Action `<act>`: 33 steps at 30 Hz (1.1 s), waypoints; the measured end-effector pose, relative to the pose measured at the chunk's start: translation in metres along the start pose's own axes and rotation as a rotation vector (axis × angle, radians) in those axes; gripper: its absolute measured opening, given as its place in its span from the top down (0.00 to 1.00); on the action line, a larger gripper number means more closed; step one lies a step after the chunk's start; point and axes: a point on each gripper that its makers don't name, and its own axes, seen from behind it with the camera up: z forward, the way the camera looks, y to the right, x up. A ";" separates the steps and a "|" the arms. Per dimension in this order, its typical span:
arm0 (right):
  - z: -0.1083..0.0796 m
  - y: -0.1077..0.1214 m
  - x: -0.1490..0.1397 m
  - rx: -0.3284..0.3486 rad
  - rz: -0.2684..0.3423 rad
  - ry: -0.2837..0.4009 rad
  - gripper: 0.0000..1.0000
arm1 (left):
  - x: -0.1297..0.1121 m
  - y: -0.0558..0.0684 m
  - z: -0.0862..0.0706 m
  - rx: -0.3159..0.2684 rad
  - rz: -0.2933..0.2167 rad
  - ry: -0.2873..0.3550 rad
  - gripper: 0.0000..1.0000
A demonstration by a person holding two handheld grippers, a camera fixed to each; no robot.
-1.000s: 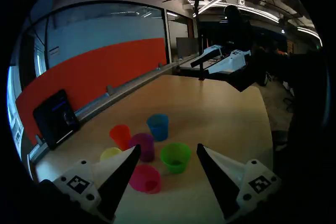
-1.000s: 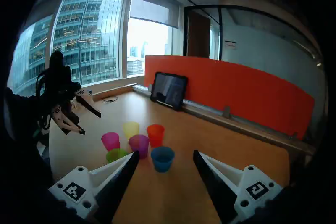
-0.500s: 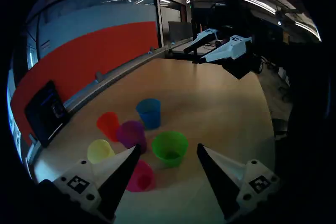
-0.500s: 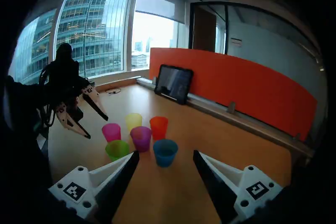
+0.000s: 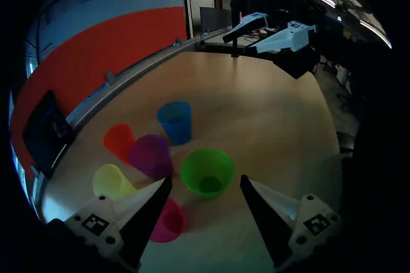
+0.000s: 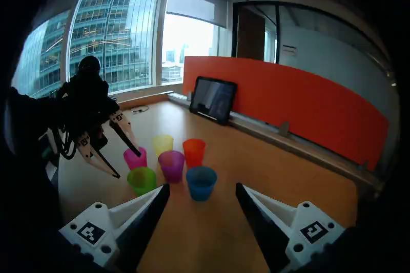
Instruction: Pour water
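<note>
Several coloured plastic cups stand grouped on the wooden table (image 5: pixel 266 104). In the left gripper view my left gripper (image 5: pixel 205 191) is open just above and before the green cup (image 5: pixel 207 171), with the pink cup (image 5: pixel 169 224) by its left finger, and the purple cup (image 5: pixel 150 155), yellow cup (image 5: pixel 110 182), orange cup (image 5: pixel 119 141) and blue cup (image 5: pixel 175 121) beyond. In the right gripper view my right gripper (image 6: pixel 202 196) is open, short of the blue cup (image 6: pixel 201 183). The left gripper (image 6: pixel 120 152) shows there, open, over the green cup (image 6: pixel 142 180) and pink cup (image 6: pixel 134 159).
A dark tablet (image 6: pixel 213 100) leans against the orange partition (image 6: pixel 307 104) along the table's far side. Large windows (image 6: pixel 107 42) lie behind. The right gripper (image 5: pixel 259 35) hangs open over the table's far end in the left gripper view. Bare tabletop lies right of the cups.
My left gripper has moved forward and down toward the cups, so the green cup now sits larger between its fingers. My right gripper has barely shifted.
</note>
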 end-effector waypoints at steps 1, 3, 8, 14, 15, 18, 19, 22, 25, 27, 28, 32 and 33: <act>0.000 0.000 0.000 0.001 0.000 0.000 0.00 | -0.001 0.000 0.002 -0.002 0.002 -0.008 0.01; 0.000 0.001 0.000 0.001 0.001 0.000 0.01 | -0.002 0.000 0.006 -0.007 0.005 -0.020 0.01; 0.001 0.002 -0.001 0.002 0.001 0.001 0.01 | -0.006 -0.001 0.015 -0.017 0.007 -0.052 0.01; 0.003 0.002 -0.001 0.006 0.003 0.001 0.01 | -0.012 -0.003 0.024 -0.015 0.001 -0.084 0.00; 0.003 0.002 -0.001 0.007 0.003 0.001 0.01 | -0.012 -0.003 0.025 -0.016 0.000 -0.087 0.00; 0.005 0.002 -0.002 0.008 0.005 0.000 0.01 | -0.014 -0.003 0.029 -0.019 0.001 -0.097 0.01; 0.005 0.002 -0.002 0.009 0.006 0.000 0.01 | -0.015 -0.003 0.030 -0.018 0.002 -0.101 0.01; 0.006 0.003 -0.003 0.008 0.008 0.000 0.01 | -0.016 -0.003 0.034 -0.016 0.005 -0.112 0.01; 0.006 0.004 -0.003 0.007 0.010 0.001 0.01 | -0.017 -0.002 0.039 -0.018 0.006 -0.119 0.01; 0.006 0.005 -0.004 0.007 0.012 0.001 0.01 | -0.017 -0.002 0.042 -0.018 0.007 -0.122 0.01; 0.006 0.006 -0.004 0.006 0.013 0.001 0.01 | -0.016 -0.002 0.043 -0.017 0.007 -0.123 0.01; 0.006 0.008 -0.006 0.004 0.017 0.002 0.00 | -0.016 -0.003 0.048 -0.012 0.009 -0.124 0.01; 0.006 0.009 -0.007 0.004 0.019 0.002 0.01 | -0.016 -0.002 0.048 -0.013 0.009 -0.126 0.01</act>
